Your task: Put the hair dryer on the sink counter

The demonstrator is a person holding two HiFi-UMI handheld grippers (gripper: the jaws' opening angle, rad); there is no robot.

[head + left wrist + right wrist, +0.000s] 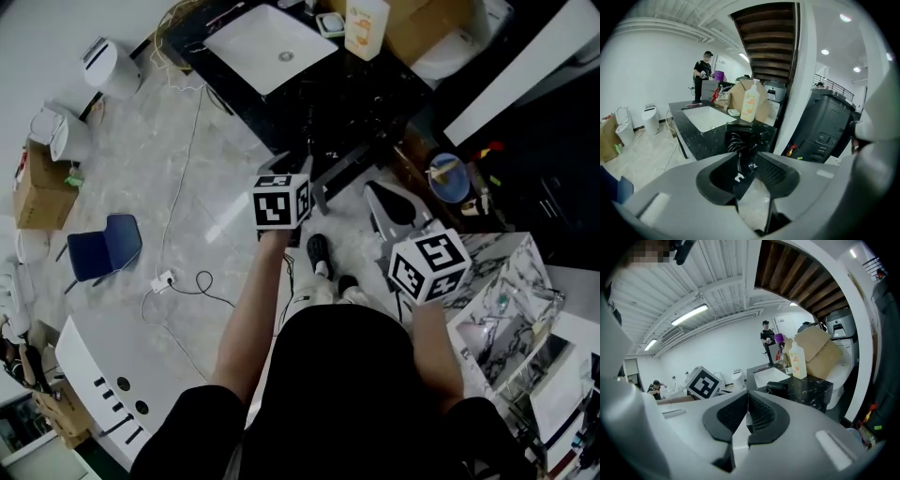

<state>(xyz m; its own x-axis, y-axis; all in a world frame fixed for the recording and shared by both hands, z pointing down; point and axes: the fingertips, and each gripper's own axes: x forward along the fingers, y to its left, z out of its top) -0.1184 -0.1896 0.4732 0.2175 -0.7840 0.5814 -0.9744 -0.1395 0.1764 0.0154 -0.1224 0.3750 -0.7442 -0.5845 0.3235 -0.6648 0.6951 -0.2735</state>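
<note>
- head view: i hold the left gripper (314, 183) and the right gripper (389, 206) just short of the counter (375, 94). it is glossy black stone with a white square basin (272, 47) set in it. dark things on that top are hard to pick out here.
- left gripper view: the jaws stand part-way open, ribbed pads apart, clamping nothing. the hair dryer (740, 133), matte black with a coiled cord, lies on the speckled counter straight ahead. i judge it placed. best to draw straight back so the cord doesn't snag.
- right gripper view: the jaws are pressed flat together, empty. the hair dryer (779, 387) shows as a stubby black barrel near the counter's edge. i'd keep this side clear of it.
</note>
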